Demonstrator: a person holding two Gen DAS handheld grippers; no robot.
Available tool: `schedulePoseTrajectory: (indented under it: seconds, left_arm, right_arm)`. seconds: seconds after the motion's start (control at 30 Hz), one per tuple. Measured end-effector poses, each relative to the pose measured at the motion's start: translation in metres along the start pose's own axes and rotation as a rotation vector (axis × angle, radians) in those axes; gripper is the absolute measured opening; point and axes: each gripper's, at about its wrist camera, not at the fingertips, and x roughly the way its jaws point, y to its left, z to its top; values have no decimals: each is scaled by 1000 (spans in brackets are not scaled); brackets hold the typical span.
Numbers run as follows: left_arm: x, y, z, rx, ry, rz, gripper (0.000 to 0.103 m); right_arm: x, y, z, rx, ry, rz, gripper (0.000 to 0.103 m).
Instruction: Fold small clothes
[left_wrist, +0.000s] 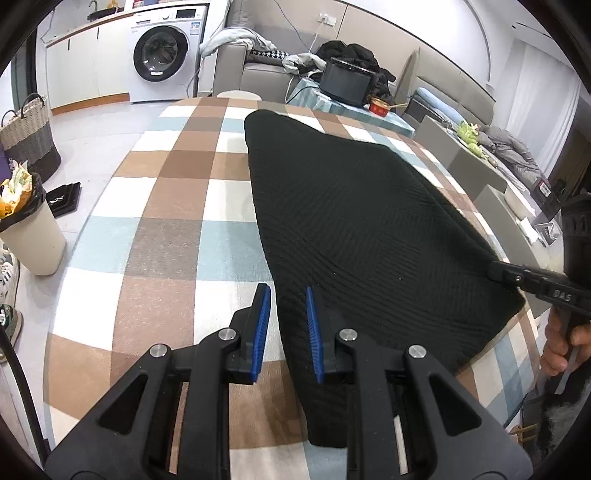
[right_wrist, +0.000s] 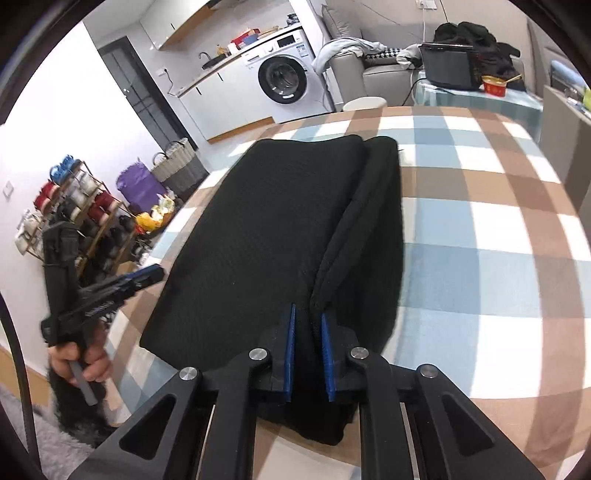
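A black ribbed garment (left_wrist: 351, 221) lies folded lengthwise on the checked tablecloth (left_wrist: 166, 240). My left gripper (left_wrist: 287, 291) hovers over the garment's near left edge. Its blue pads stand a little apart, and the cloth edge runs under the gap unpinched. In the right wrist view the same garment (right_wrist: 280, 221) shows a doubled fold along its right side. My right gripper (right_wrist: 308, 312) is shut on that near end, with black cloth filling the space between its pads. From the left wrist view the right gripper (left_wrist: 495, 267) bites the garment's right corner. The left gripper (right_wrist: 157, 273) appears blurred by the garment's left edge.
A bin (left_wrist: 29, 240) with a black liner and a woven basket (left_wrist: 29, 140) stand on the floor left of the table. A washing machine (left_wrist: 162, 55), a sofa and a side table with a black box (left_wrist: 347, 83) are beyond. A shoe rack (right_wrist: 74, 214) stands far left.
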Motion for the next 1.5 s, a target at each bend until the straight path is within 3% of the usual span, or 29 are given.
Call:
schedulePoseTrajectory:
  seconds: [0.1,0.27,0.4,0.67,0.83,1.0,1.13,1.27,1.37,1.5]
  left_arm:
    - [-7,-5,-4,3,-4,-5,16]
    - [-14,-21,-9,38,4,-28,17]
    - [-19,-41,-17,96,4,-77,33]
    - [-1,-71,-38,187,83,-156,34]
    - [5,-77,-50,242,103,-125,36]
    - [7,-68,-51,225,115,-145,41]
    - [-2,-69,-48,223,105,-138,43]
    - [-8,-82,-40,243,72,-174,52]
    - [-3,-96,-37,275,68,-183,52]
    - [16,-108,-42,300,109,-178,54]
  right_arm:
    - [20,-11,-11,19,84,-80,13]
    - [10,-16,-14,44,54,-59,13]
    - [7,-18,-17,39,53,-60,15]
    - [11,-19,-20,48,56,-61,16]
    - [0,-10,-18,6,10,-50,15]
    - [6,-20,-25,24,64,-76,15]
    - [-13,-14,-17,33,17,-80,17]
    - [-24,0,-11,1,-25,-100,18]
    - [-25,18,-9,-62,-46,-94,25]
    - [4,34,-15,-99,7,-24,26]
